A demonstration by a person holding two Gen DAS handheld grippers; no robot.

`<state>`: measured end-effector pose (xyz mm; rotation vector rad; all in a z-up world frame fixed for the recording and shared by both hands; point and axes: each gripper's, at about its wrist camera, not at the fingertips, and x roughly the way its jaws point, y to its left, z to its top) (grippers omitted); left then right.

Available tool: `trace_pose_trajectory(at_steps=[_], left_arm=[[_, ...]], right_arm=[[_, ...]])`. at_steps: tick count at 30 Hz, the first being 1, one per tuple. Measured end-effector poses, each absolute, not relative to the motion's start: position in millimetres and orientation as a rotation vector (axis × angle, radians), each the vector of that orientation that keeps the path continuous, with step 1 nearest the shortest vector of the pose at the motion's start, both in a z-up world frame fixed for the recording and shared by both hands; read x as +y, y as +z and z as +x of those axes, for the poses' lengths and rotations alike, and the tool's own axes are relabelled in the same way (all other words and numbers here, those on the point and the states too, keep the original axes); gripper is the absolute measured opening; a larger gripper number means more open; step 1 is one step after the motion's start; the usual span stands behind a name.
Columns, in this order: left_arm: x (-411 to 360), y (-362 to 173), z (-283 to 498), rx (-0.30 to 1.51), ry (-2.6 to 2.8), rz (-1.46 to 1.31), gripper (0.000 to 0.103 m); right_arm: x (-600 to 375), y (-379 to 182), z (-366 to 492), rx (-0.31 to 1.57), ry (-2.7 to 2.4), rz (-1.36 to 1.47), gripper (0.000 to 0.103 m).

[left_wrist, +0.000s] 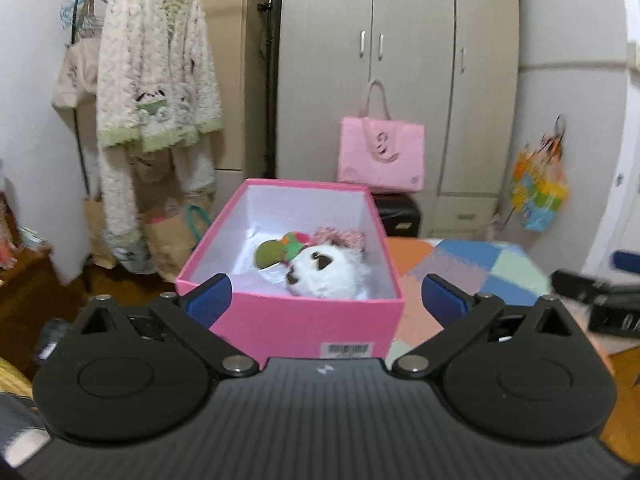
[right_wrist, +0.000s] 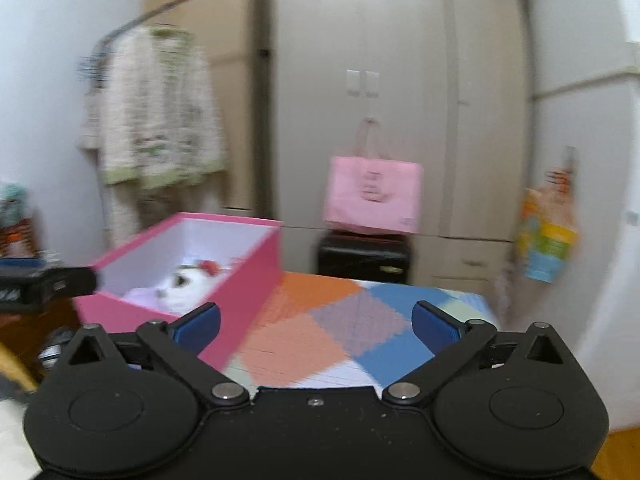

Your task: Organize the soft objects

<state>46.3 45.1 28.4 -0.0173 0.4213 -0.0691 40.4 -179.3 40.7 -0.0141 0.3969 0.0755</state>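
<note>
Toys (left_wrist: 320, 266) lie in the pink box (left_wrist: 304, 320), just ahead of the empty, wide-open left gripper (left_wrist: 326, 298); the right gripper (right_wrist: 316, 326), likewise spread and empty, hangs beside the box over the quilt (right_wrist: 340, 332).

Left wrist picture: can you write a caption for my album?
Open left gripper faces a pink box holding a white plush toy on a patchwork cloth.
</note>
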Motion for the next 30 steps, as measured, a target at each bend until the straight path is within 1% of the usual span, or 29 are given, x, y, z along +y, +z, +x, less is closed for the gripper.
trace_pose_trajectory(at_steps=[4, 9, 21, 30], left_arm=[[43.3, 31.4, 36.9, 0.45, -0.085, -0.023, 0.103], [39.3, 26.7, 23.5, 0.427, -0.045, -0.012, 0.103], [27.0, 21.2, 1.5, 0.324, -0.063, 0.03, 0.103], [21.6, 18.2, 0.0, 0.349, -0.039, 0.056, 0.103]], right_arm=[[-185.0, 43.9, 30.1, 0.428, 0.002, 0.013, 0.103], [-191.6, 45.2, 15.2, 0.466, 0.03, 0.038, 0.103], [-187.3, 41.5, -20.6, 0.413, -0.034, -0.005, 0.103], [-188.8, 45.6, -28.9, 0.39, -0.06, -0.006, 0.103]])
